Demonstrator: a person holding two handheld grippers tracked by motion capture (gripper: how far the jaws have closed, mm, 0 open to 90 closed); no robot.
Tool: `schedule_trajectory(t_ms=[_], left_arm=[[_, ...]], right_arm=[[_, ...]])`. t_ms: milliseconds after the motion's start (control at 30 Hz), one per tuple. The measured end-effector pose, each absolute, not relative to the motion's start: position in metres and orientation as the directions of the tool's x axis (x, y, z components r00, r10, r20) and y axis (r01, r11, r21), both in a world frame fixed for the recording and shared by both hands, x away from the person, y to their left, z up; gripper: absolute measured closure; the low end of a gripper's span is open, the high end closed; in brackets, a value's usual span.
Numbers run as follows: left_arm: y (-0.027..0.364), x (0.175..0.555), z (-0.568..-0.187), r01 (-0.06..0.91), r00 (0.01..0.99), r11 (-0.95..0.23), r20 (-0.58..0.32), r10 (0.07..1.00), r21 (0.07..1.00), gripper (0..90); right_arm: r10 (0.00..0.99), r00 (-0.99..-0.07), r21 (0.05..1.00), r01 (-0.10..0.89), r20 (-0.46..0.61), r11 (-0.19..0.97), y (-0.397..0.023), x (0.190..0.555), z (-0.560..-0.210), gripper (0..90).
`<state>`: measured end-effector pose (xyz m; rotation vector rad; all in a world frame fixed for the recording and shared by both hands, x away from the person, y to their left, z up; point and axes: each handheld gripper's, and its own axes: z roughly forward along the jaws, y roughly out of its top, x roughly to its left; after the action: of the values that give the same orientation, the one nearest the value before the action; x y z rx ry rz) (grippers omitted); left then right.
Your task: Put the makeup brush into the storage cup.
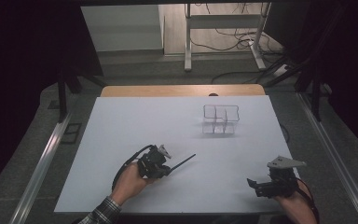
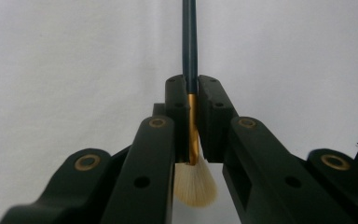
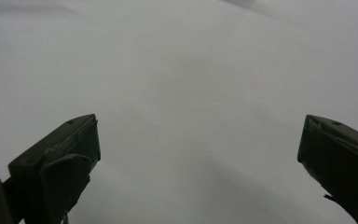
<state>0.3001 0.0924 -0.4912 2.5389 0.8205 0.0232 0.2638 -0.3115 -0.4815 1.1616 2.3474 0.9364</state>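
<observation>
A paintbrush with a dark slim handle (image 1: pixel 184 161), a gold ferrule (image 2: pixel 192 126) and pale fanned bristles (image 2: pixel 196 184) lies low over the white sheet (image 1: pixel 135 121). My left gripper (image 1: pixel 168 171) (image 2: pixel 192 86) is shut on the paintbrush at the ferrule; the handle points away toward the table's middle and the bristles stick out behind the jaws. My right gripper (image 1: pixel 256 186) (image 3: pixel 198 135) rests near the front right edge, open, with nothing between its jaws. A clear plastic organizer (image 1: pixel 220 120) with several compartments stands at the back right of the sheet.
The white sheet covers a wooden tabletop (image 1: pixel 182 90). Metal rails (image 1: pixel 44 158) run along both sides of the table. Beyond the far edge are a desk frame (image 1: pixel 223 23) and loose cables on the floor.
</observation>
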Motion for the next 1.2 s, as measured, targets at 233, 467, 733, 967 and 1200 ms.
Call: schedule_trajectory(t_ms=[233,467,733,967,1200], left_arm=[[0.09,0.298,-0.49,0.53,0.835,-0.72,-0.125,0.536,0.448,83.8],[0.087,0.295,-0.489,0.498,0.85,-0.732,-0.097,0.517,0.466,83.8],[0.084,0.294,-0.49,0.49,0.86,-0.74,-0.115,0.498,0.46,83.8],[0.082,0.294,-0.49,0.481,0.868,-0.747,-0.13,0.479,0.46,83.8],[0.079,0.293,-0.489,0.469,0.876,-0.755,-0.133,0.464,0.458,83.8]], right_arm=[[0.78,-0.625,0.695,0.549,-0.028,0.465,-0.3,0.265,-0.481,0.0],[0.753,-0.657,0.695,0.526,-0.035,0.49,-0.29,0.266,-0.48,0.0],[0.718,-0.695,0.697,0.493,-0.045,0.52,-0.276,0.269,-0.479,0.0],[0.691,-0.721,0.682,0.482,-0.049,0.55,-0.263,0.271,-0.48,0.0],[0.658,-0.751,0.669,0.461,-0.057,0.583,-0.248,0.274,-0.48,0.0]])
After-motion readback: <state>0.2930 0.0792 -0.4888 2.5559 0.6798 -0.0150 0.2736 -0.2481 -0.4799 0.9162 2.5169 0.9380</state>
